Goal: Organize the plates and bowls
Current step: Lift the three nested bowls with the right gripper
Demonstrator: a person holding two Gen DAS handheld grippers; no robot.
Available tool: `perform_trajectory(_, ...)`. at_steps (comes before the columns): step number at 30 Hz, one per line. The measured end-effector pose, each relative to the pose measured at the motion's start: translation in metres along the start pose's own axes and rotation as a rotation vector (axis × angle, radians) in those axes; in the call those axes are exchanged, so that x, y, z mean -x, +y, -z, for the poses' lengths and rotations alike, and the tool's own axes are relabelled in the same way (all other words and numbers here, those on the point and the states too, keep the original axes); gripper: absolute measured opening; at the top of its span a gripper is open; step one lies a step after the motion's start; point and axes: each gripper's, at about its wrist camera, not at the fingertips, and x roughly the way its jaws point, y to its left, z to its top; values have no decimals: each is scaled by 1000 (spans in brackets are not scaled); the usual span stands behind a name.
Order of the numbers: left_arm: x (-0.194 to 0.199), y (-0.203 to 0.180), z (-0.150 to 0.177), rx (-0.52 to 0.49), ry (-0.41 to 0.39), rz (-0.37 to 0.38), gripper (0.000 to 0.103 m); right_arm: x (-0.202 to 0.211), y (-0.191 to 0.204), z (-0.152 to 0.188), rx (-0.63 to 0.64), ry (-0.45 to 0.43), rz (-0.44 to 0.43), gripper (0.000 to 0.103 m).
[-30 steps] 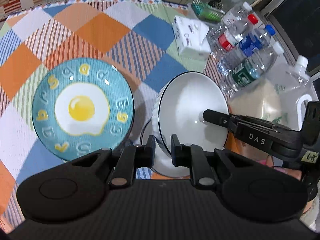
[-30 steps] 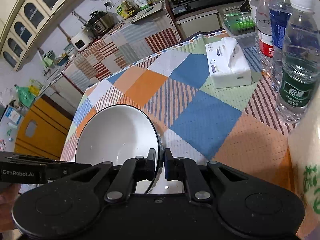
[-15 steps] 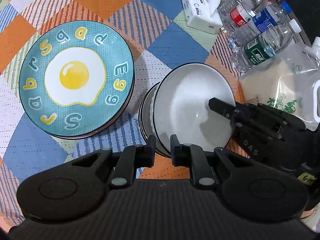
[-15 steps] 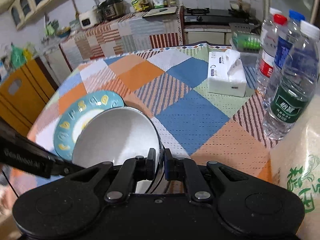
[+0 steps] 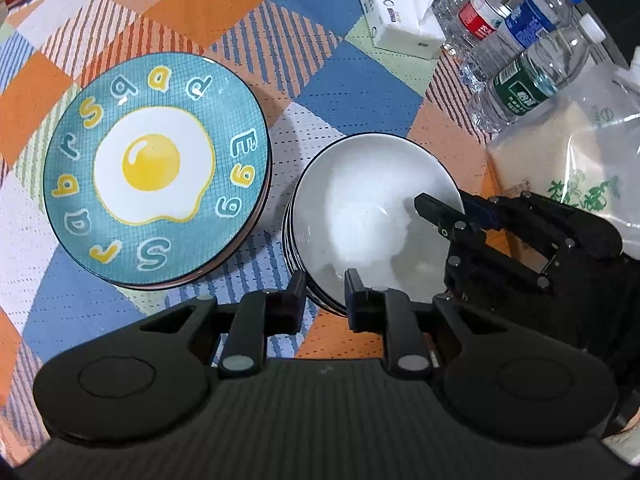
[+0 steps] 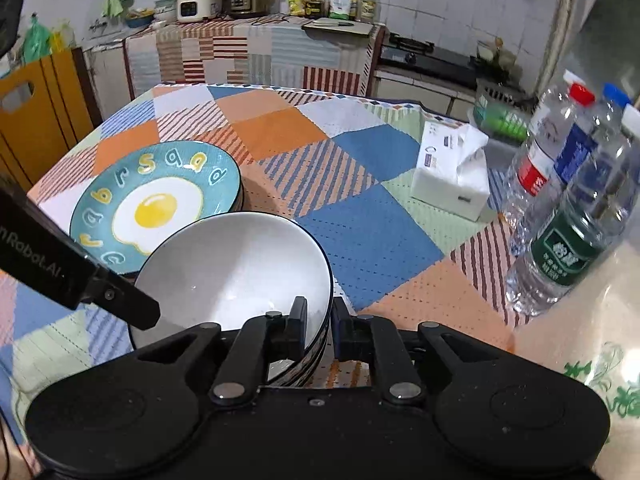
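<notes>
**A:** Quick rundown, big stuff first. Table (image 6: 360, 216) with a loud patchwork cloth. On it a stack of teal egg plates (image 5: 156, 176), and just beside that a stack of white bowls (image 5: 372, 220), dark rims, nested. Over on the far side there's a rice bag (image 5: 568, 176), water bottles (image 5: 532, 76) and a tissue box (image 5: 400, 16), all well apart from the dishes.

**B:** And the grippers?

**A:** Both on the top bowl, opposite sides of the rim. Left gripper (image 5: 325, 294) straddles the near rim, one finger outside, one inside. Right gripper (image 6: 320, 320) does the same on its side. Both sets of jaws are narrow and just easing apart, rim between them. Looks to me like the bowl is already sitting in the stack and they're letting go, but I can't tell whether the pads are touching the rim or have come clear of it.

**B:** How would you grab those bowls?

**A:** By the rim, like that. My guess is glazed ceramic: stiff, a bit heavy, slick, and it'll chip if it clacks down on the one below. The rim's thin, so a narrow pinch fits, but one pinch on a smooth wall could let it swing, which is why two grips on opposite sides makes sense. Set down gently, lift straight up.
</notes>
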Motion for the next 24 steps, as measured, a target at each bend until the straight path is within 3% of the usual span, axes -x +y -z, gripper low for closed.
perform_trajectory(6,6,7,3,15,-36,33,24,5,-4,4,-9,-23,-35,19)
perform_trajectory(8,14,14,6,26,-81,47,31,13,-7,6,-13,-53,-64,25)
perform_trajectory(14,33,33,9,64,-216,67,41,47,-13,17,36,-131,-126,55)
perform_trajectory(16,32,37,11,77,-235,74,45,53,-12,23,68,-139,-165,69)
perform_trajectory(20,20,40,18,96,-243,93,49,49,-3,38,129,-108,-204,76)
perform_trajectory(22,12,40,22,110,-242,104,51,36,3,45,143,-62,-206,92)
perform_trajectory(24,4,42,27,132,-241,118,52,19,8,52,148,-23,-207,93)
